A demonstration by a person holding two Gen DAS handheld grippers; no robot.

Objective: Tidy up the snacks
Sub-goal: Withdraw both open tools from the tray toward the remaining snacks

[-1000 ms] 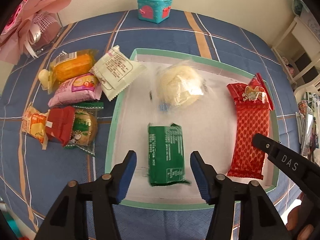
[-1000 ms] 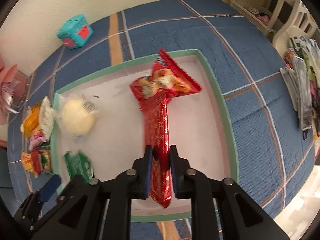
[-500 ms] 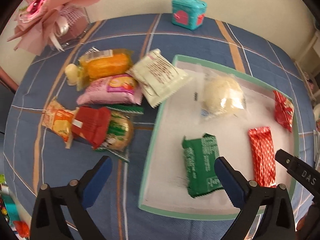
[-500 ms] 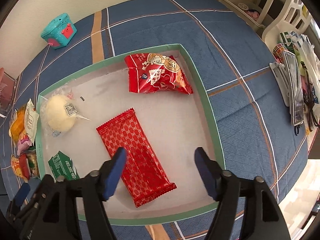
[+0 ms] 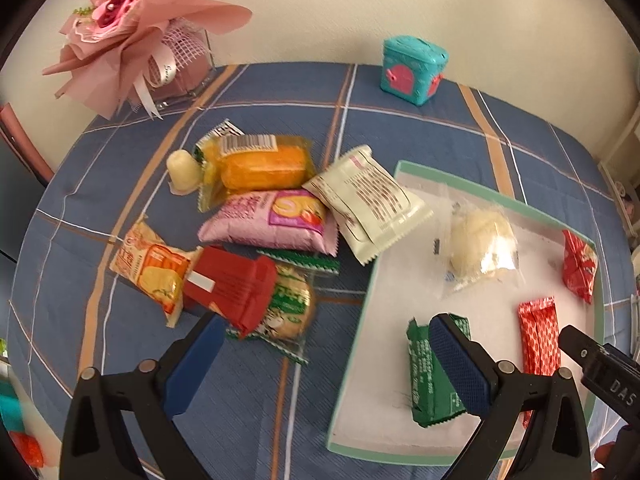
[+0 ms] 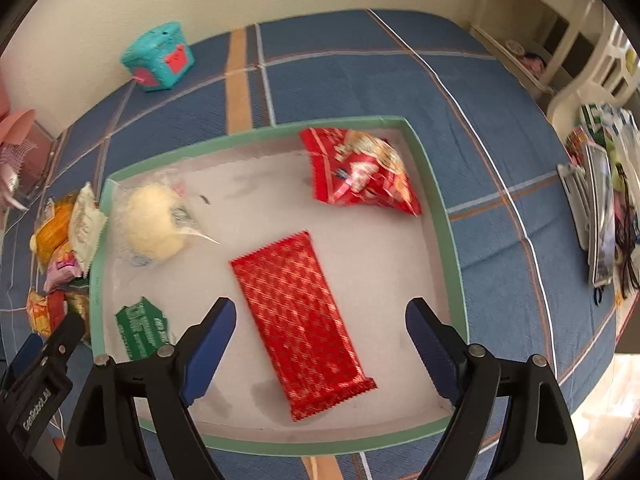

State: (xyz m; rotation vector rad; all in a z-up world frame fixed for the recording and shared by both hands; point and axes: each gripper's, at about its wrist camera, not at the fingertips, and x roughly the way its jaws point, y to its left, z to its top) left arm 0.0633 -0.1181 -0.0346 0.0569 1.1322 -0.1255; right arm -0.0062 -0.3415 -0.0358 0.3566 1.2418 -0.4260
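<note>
While right gripper jaws opening — red wafer pack lies flat below, untouched.

Four snacks lie inside the green-rimmed tray: one red patterned bar, one red snack bag, one pale bun in clear wrap, one green packet. Seven more wrapped snacks sit at centre left. One teal box, one pink bouquet.

Landmark: green-rimmed tray.
Tray middle: bare floor between bun packet and long red wafer pack.
Tray far right corner: red snack bag fills it.
Tray near left corner: green pack.
Left of tray: loose snack pile crowds the cloth.
Beyond tray: teal box, well apart.
</note>
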